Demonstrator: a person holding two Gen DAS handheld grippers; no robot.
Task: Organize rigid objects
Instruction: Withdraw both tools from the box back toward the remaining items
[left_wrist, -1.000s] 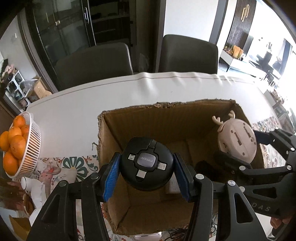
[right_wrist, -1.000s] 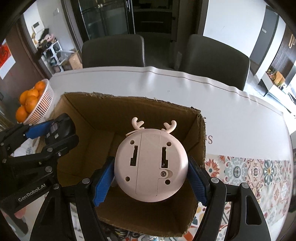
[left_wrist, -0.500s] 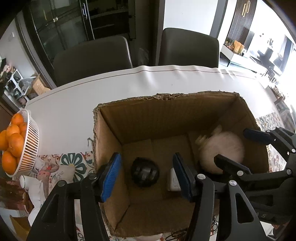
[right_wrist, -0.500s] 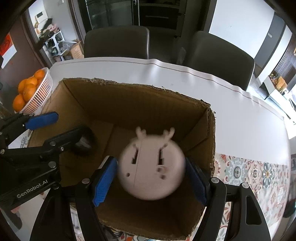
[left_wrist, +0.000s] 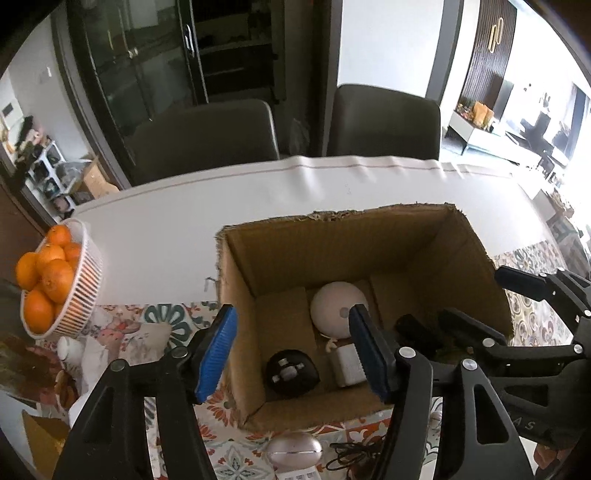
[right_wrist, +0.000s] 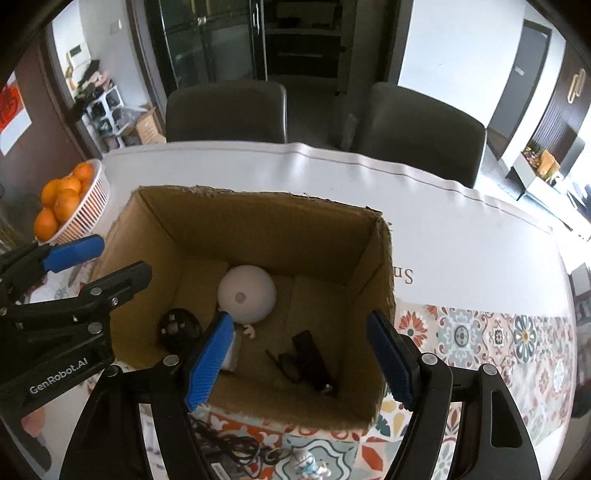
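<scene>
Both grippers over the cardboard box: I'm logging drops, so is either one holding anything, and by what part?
Nothing is held. The left gripper, jaws opening, and the right gripper are empty; the black round adapter and pale pink round lamp lie in the brown cardboard box.

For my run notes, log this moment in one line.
left tool: opening, empty | right tool: open, empty | black puck, pink gadget: inside box

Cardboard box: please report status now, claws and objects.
Left claw empty, opening; right claw open, empty. Pink round gadget and black round adapter on the cardboard box floor. Nothing in the way.
</scene>
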